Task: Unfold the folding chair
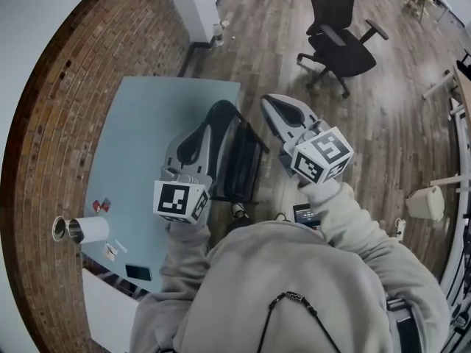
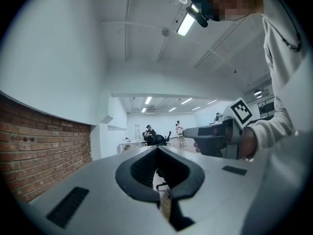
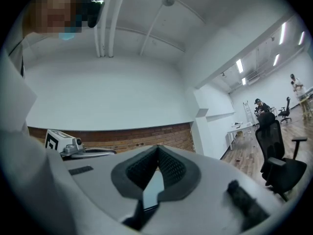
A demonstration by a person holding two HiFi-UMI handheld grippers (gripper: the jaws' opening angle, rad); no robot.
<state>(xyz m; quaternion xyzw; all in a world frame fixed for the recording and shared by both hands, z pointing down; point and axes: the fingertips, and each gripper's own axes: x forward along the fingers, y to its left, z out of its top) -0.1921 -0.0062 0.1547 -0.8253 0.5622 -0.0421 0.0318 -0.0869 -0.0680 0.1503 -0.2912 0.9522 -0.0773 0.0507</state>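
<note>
Left tongs and right tongs: both closed, empty, held over the folding chair. Chair stands on the floor beside the counter, apparently folded flat. Not yet gripped; unfolding all remains.

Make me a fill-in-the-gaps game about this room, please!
1. The wall beside the blue table is made of ____.
2. The left gripper and the right gripper both have their jaws ____.
3. The office chair on the wooden floor is coloured ____.
Missing words: brick; shut; black.
</note>
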